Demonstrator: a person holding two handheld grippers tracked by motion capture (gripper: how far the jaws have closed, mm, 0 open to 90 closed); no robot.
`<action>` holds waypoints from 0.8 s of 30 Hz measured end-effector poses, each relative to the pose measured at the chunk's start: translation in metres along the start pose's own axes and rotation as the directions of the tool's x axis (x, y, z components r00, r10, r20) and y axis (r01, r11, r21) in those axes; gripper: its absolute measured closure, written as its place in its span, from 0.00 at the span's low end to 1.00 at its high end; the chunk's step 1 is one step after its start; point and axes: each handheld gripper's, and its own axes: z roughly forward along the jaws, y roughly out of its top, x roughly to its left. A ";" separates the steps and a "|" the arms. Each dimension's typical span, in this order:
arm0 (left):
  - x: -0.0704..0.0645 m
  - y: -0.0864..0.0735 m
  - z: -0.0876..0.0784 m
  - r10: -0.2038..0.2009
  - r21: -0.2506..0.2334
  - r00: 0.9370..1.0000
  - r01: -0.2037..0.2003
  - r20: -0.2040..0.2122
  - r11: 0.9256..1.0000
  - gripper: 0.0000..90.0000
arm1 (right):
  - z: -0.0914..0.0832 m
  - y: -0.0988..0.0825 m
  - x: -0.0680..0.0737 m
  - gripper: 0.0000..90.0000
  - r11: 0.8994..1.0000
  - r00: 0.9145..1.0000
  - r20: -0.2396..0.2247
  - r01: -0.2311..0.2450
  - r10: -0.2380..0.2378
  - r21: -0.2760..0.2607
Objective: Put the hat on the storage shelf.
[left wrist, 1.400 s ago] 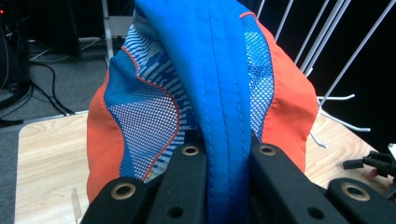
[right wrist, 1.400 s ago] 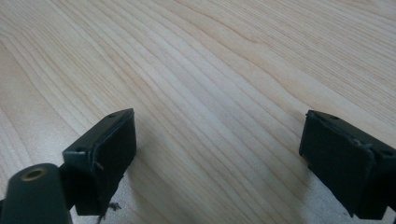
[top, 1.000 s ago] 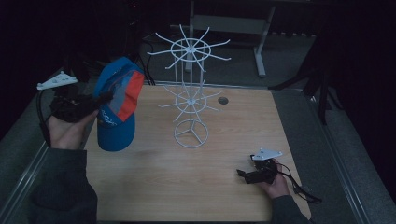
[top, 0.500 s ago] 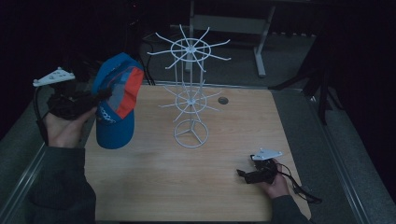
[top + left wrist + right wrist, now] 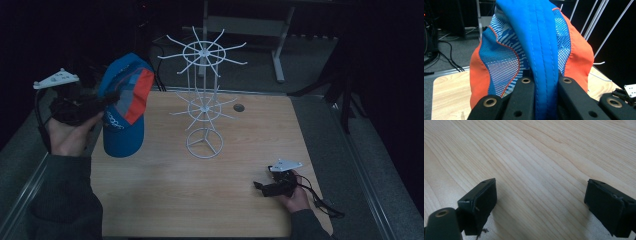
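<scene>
A blue cap (image 5: 124,110) with orange and mesh panels hangs in the air over the table's left edge, brim pointing down. My left gripper (image 5: 102,100) is shut on a blue band of the cap (image 5: 544,62); the jaws pinch it from both sides (image 5: 546,86). To the cap's right stands a white wire rack (image 5: 202,95) with two tiers of radiating hooks on a ring base. My right gripper (image 5: 260,187) rests low near the table's front right, jaws wide apart (image 5: 540,202) with only bare wood between them.
The wooden table (image 5: 210,200) has a small round hole (image 5: 238,107) behind the rack. Metal rails run along both table sides, and a desk frame (image 5: 280,45) stands in the dark behind. A cable trails from the right gripper (image 5: 320,200).
The left hand has carried the cap slightly up and toward the rack. The right gripper has stayed put.
</scene>
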 end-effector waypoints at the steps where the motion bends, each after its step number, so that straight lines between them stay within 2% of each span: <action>1: 0.000 0.001 0.000 -0.001 -0.001 1.000 0.001 -0.001 1.000 0.98 | 0.000 0.000 0.000 0.12 1.000 1.000 0.000 0.000 0.000 0.000; 24: -0.002 0.013 -0.005 0.002 -0.036 1.000 -0.002 0.006 0.999 0.98 | 0.000 0.000 0.000 0.12 1.000 1.000 0.000 -0.001 0.001 -0.001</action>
